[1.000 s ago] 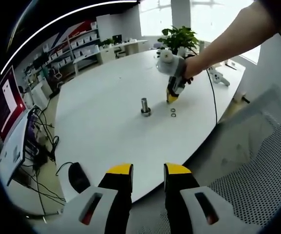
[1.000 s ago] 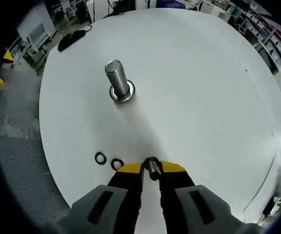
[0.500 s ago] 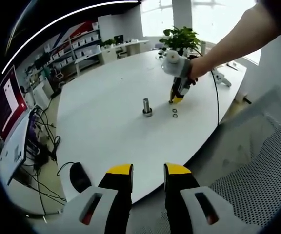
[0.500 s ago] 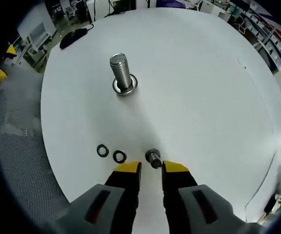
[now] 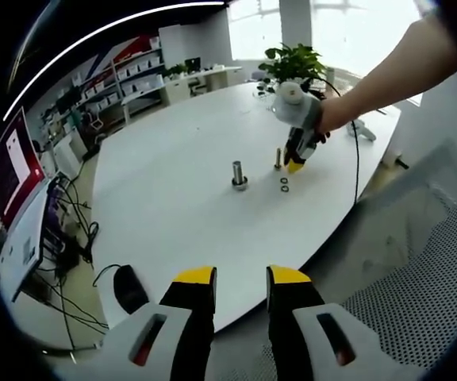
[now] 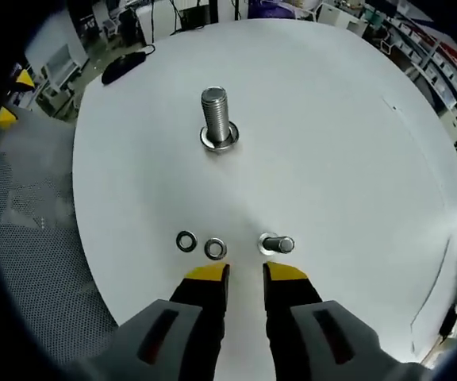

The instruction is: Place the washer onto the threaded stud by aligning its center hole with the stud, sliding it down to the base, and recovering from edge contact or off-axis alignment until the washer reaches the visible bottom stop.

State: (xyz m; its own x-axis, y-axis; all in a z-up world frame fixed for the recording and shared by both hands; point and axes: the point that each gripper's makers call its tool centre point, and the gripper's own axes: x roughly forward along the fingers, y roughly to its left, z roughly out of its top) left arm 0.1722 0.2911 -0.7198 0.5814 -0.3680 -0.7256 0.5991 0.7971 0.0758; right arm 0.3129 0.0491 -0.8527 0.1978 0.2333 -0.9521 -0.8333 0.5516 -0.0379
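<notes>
Just ahead of the spread, empty right gripper (image 6: 244, 273) on the worktop (image 6: 355, 143), two washers (image 6: 215, 248) lie flat, the upright threaded stud (image 6: 216, 117) farther beyond.

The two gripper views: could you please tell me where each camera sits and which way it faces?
Left gripper view: rides the left gripper, held off the near edge of the white table, looking across it at the large stud, two washers and the right gripper; the person's forearm shows.
Right gripper view: rides the right gripper, low over the table, facing the large stud, washers and small bolt.
Shared: table, stud, washers, bolt.
</notes>
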